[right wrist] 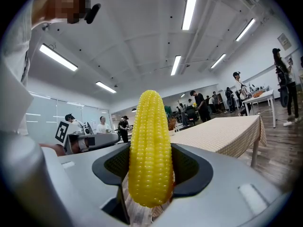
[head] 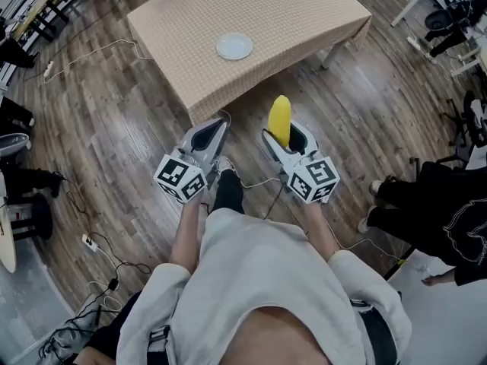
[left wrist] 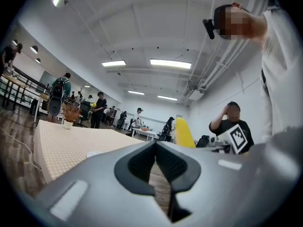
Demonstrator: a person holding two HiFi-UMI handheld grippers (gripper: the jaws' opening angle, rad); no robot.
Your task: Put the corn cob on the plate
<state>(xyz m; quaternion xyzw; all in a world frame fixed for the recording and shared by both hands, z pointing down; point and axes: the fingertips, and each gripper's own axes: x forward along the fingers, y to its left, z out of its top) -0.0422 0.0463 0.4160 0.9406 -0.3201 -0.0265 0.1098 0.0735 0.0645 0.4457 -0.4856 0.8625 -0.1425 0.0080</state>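
The yellow corn cob (right wrist: 150, 145) stands upright between the pads of my right gripper (right wrist: 151, 150), which is shut on it. In the head view the corn cob (head: 280, 120) and right gripper (head: 278, 139) hang over the wooden floor, short of the table's near corner. The white plate (head: 233, 46) lies on the beige checked table (head: 304, 14), with nothing on it. My left gripper (head: 219, 126) is level beside the right one, also short of the table. Its jaws (left wrist: 155, 145) meet at the tips with nothing between them. The left gripper view also shows the corn cob (left wrist: 183, 132) to its right.
A small vase of dried flowers (left wrist: 71, 113) stands at the table's far end. A seated person in black (head: 434, 211) is close on the right. Cables and a power strip (head: 90, 242) lie on the floor at left. People and desks fill the room behind.
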